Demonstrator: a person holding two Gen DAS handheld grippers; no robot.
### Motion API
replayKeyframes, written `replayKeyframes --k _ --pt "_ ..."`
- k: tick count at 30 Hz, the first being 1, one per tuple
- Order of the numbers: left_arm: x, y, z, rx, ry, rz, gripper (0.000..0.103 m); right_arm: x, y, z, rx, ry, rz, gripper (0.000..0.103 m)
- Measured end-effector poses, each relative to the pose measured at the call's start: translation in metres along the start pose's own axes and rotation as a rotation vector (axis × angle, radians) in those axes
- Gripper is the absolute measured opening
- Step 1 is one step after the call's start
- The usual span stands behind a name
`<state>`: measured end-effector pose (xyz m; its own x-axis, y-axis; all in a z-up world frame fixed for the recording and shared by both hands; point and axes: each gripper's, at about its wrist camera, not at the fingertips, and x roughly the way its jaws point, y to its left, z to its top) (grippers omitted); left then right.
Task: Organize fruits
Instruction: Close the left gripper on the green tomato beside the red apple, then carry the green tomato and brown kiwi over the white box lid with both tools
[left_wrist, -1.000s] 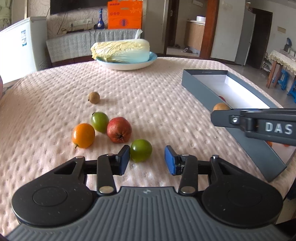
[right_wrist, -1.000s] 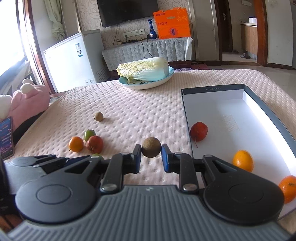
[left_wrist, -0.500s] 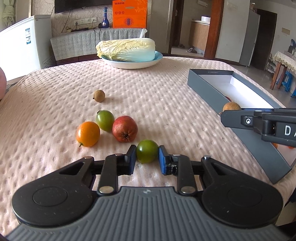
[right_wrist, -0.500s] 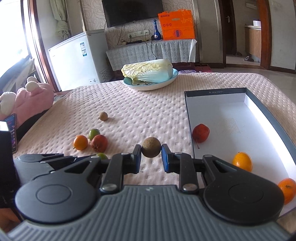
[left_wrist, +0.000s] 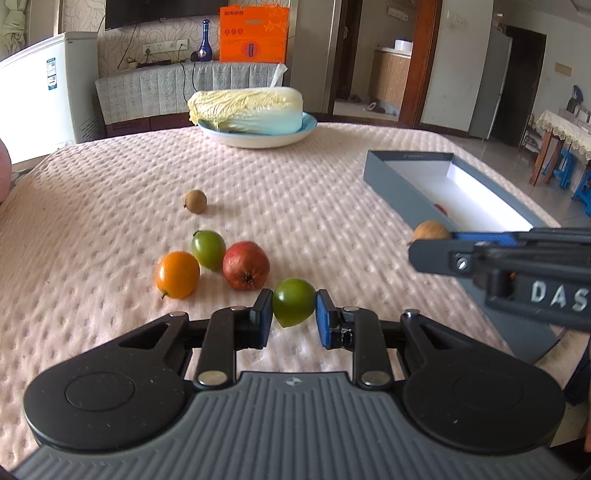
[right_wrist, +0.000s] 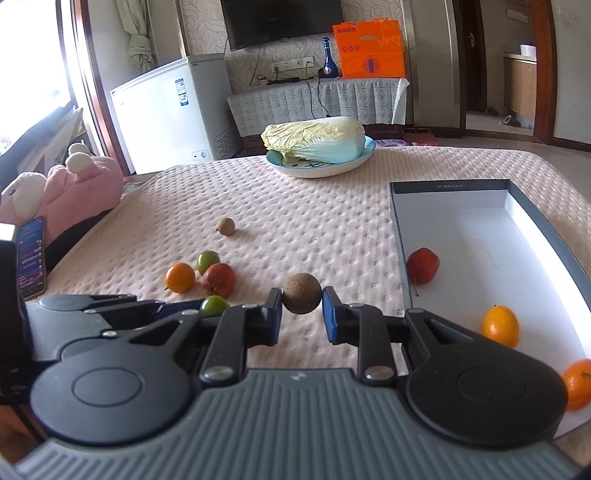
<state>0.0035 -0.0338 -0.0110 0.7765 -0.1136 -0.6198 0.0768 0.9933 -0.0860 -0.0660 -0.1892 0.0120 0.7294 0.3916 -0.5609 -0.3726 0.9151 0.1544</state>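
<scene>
My left gripper (left_wrist: 293, 314) is shut on a green fruit (left_wrist: 294, 301) just above the pink table cover. Beyond it lie a red fruit (left_wrist: 246, 265), an orange (left_wrist: 177, 274), a second green fruit (left_wrist: 208, 249) and a small brown fruit (left_wrist: 195, 201). My right gripper (right_wrist: 302, 314) is shut on a brown round fruit (right_wrist: 302, 293) and holds it above the cover, left of the grey box (right_wrist: 397, 221). In the box lie a red fruit (right_wrist: 423, 265) and two oranges (right_wrist: 501, 326), (right_wrist: 578, 384). The right gripper also shows in the left wrist view (left_wrist: 428, 243).
A plate with a cabbage (left_wrist: 247, 107) stands at the far side of the table. A pink plush toy (right_wrist: 62, 188) and a phone (right_wrist: 32, 254) lie off the left edge. The box's near wall (left_wrist: 413, 199) rises to the right of the loose fruits.
My left gripper has shut on the near green fruit and lifted it slightly. My right gripper keeps hold of the brown fruit and has shifted a little towards the box.
</scene>
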Motion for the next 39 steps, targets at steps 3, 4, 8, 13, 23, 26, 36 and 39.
replayKeyframes --k 3,4,8,13,23,26,36,39 --pt "-0.005 0.001 0.003 -0.005 -0.013 -0.001 0.029 -0.001 0.002 0.000 -0.004 -0.001 0.009 0.027" --pt "-0.007 0.002 0.004 -0.009 -0.017 -0.001 0.029 -0.001 0.002 0.000 -0.005 0.000 0.011 0.027" --pt "-0.012 0.004 0.008 -0.024 -0.028 0.004 0.029 -0.003 0.003 -0.001 -0.010 -0.001 0.015 0.027" --pt "-0.018 0.005 0.012 -0.027 -0.043 0.011 0.029 -0.007 0.004 -0.001 -0.015 -0.006 0.024 0.027" --pt "-0.021 -0.002 0.014 -0.014 -0.058 0.011 0.029 -0.020 0.000 0.000 -0.020 -0.027 0.035 0.027" --pt "-0.020 -0.010 0.016 -0.008 -0.058 0.002 0.029 -0.024 -0.004 0.000 -0.019 -0.032 0.032 0.027" --pt "-0.015 -0.033 0.021 0.016 -0.063 -0.024 0.029 -0.042 -0.027 0.001 0.004 -0.057 0.026 0.027" --pt "-0.013 -0.039 0.022 0.023 -0.064 -0.036 0.029 -0.046 -0.033 0.001 0.008 -0.062 0.020 0.027"
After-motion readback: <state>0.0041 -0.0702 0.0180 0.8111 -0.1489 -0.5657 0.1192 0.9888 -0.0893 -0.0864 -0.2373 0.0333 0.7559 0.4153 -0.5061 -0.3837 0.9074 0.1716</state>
